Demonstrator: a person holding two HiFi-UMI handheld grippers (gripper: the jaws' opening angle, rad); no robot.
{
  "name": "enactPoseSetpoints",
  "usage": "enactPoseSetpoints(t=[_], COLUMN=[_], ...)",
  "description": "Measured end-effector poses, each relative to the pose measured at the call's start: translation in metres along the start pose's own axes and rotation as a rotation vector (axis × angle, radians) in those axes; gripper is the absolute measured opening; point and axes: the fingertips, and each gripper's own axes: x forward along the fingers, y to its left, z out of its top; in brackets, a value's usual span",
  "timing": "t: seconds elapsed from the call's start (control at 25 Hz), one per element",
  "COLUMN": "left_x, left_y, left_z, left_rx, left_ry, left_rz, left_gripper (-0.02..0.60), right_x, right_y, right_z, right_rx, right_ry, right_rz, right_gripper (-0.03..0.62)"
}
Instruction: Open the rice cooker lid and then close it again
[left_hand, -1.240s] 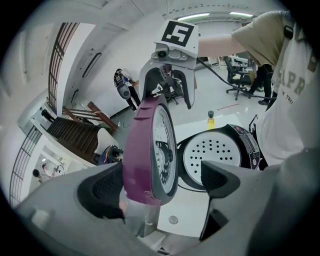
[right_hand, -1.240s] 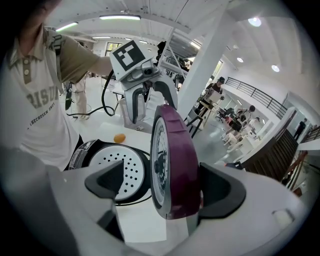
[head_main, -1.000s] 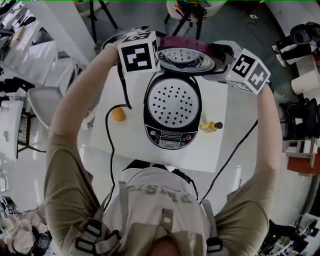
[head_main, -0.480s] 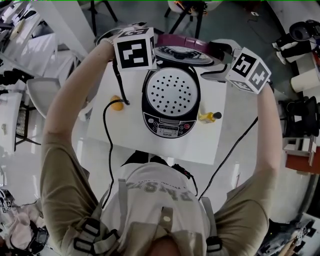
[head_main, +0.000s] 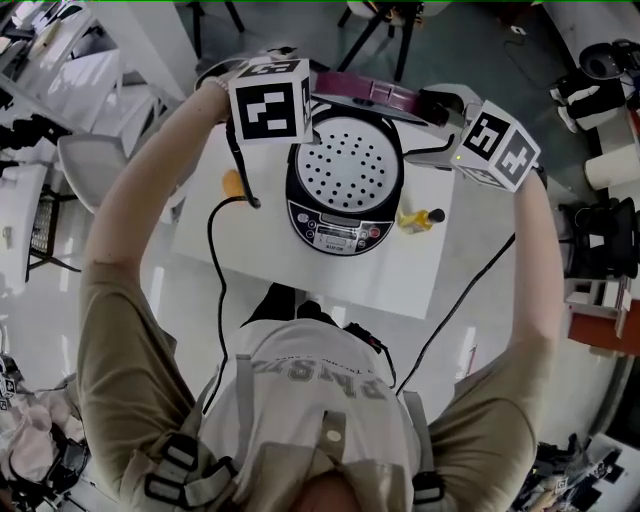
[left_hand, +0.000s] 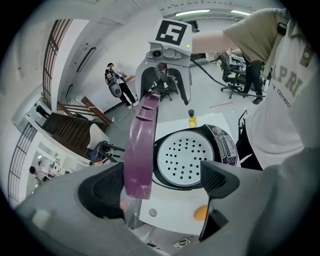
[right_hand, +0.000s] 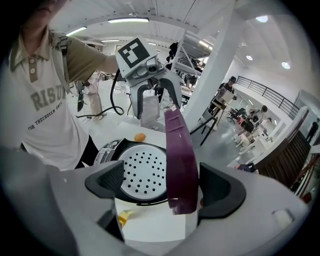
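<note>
Lid (head_main: 365, 92) is now edge-on at top centre of the head view; a second ago its inner plate showed. The rice cooker (head_main: 345, 180) sits open on the table (head_main: 400, 285). My left gripper (left_hand: 165, 182) and right gripper (right_hand: 165, 187) are both spread, lid rim between the jaws, not pinched. From above the marker cubes hide my jaws, and the yellow thing (head_main: 418, 219) right of the cooker is unclear.

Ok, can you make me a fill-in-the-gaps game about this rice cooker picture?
The rice cooker has a lid coloured ____.
The lid is not shut, it is ____.
The white plate inside has lots of round ____.
The little bottle beside the cooker is ____.
Missing words: purple, open, holes, yellow.
</note>
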Motion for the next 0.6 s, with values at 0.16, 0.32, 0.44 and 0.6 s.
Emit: enactPoseSetpoints(t=[0.16, 0.32, 0.44, 0.6], left_x=[0.0, 0.003, 0.003, 0.004], left_y=[-0.014, -0.028, -0.039, -0.053], left_z=[-0.002, -0.005, -0.007, -0.008], left_rx=[0.002, -0.006, -0.004, 0.001], left_ry=[0.014, 0.029, 0.034, 0.04], left_rz=[-0.013, -0.031, -0.041, -0.06], left_gripper=[0.492, 0.492, 0.492, 0.492], right_x=[0.001, 0.001, 0.003, 0.005], right_y=[0.013, 0.024, 0.033, 0.046], right_z=[-0.001, -0.002, -0.004, -0.007], right_rx=[-0.006, -0.001, 0.0, -0.002], right_ry=[-0.001, -0.015, -0.021, -0.021], right_rz=[0.013, 0.024, 0.036, 0.054], right_gripper=[0.471, 0.471, 0.47, 0.471])
